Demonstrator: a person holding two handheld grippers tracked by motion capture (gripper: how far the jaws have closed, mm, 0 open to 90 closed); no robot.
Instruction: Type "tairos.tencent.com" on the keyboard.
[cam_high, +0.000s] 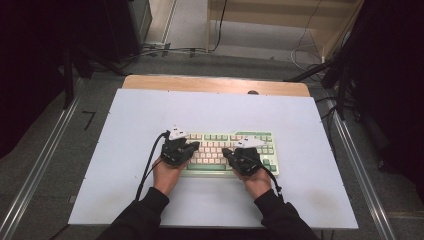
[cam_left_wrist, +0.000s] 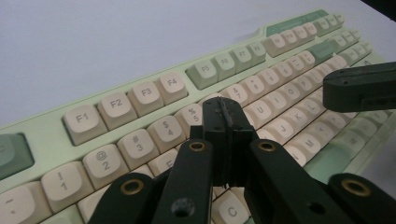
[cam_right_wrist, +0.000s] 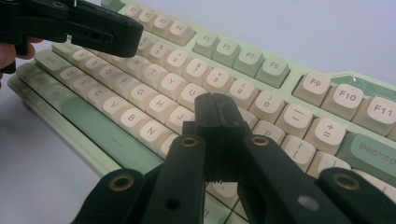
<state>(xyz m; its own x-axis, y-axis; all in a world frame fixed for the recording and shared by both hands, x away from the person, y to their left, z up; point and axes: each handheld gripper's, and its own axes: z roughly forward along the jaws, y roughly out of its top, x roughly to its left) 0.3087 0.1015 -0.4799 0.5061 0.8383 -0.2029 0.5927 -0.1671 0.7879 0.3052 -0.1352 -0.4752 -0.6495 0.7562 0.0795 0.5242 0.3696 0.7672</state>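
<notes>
Keyboard (cam_high: 227, 150) on the board (cam_high: 150, 115) atop the table (cam_high: 215, 84), toward the near edge, with left gripper (cam_high: 192, 146) over its left half and right gripper (cam_high: 227, 151) over its right half, tips near each other.

Pale green keyboard (cam_high: 227, 150), cream keys
Some keys green; black grippers (cam_high: 192, 146) (cam_high: 229, 151); white board (cam_high: 150, 110); black sleeves (cam_high: 145, 215)
</notes>
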